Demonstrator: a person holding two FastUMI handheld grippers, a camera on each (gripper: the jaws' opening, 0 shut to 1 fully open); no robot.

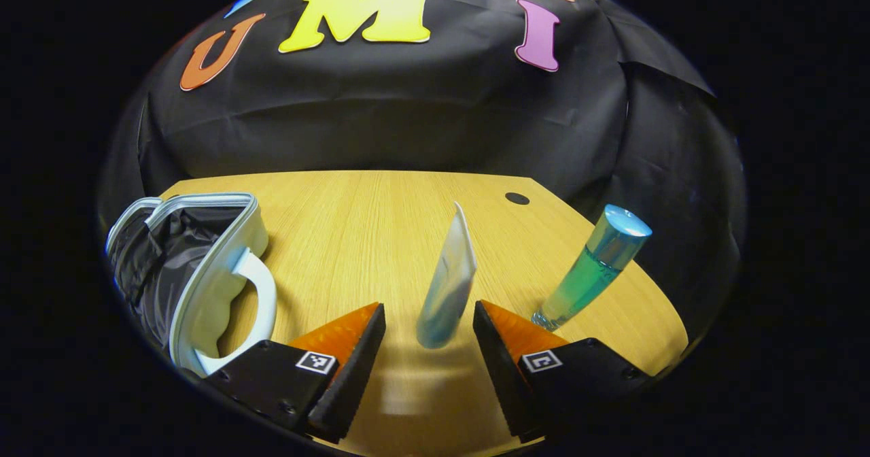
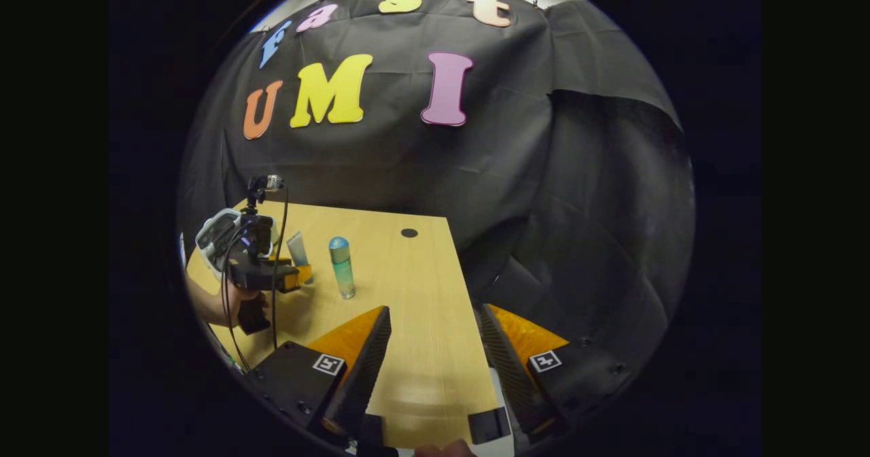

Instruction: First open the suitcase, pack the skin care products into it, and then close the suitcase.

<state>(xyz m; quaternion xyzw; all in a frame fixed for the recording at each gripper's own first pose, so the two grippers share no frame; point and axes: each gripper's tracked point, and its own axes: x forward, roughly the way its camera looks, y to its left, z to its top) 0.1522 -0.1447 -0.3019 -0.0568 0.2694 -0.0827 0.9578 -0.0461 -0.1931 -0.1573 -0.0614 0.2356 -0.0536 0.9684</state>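
Left gripper view: the left gripper (image 1: 428,338) is spread, its fingers flanking a white tube (image 1: 448,283) that stands upright on the wooden surface (image 1: 353,226), cap down; neither finger touches it. A teal bottle (image 1: 593,266) stands just right of the tube. The white suitcase (image 1: 197,273) lies open at left, dark lining visible.

Right gripper view: the right gripper (image 2: 435,348) is spread above the surface edge, holding nothing. The tube, bottle and suitcase sit well apart at far left, beside the left gripper held by a hand (image 2: 228,304).
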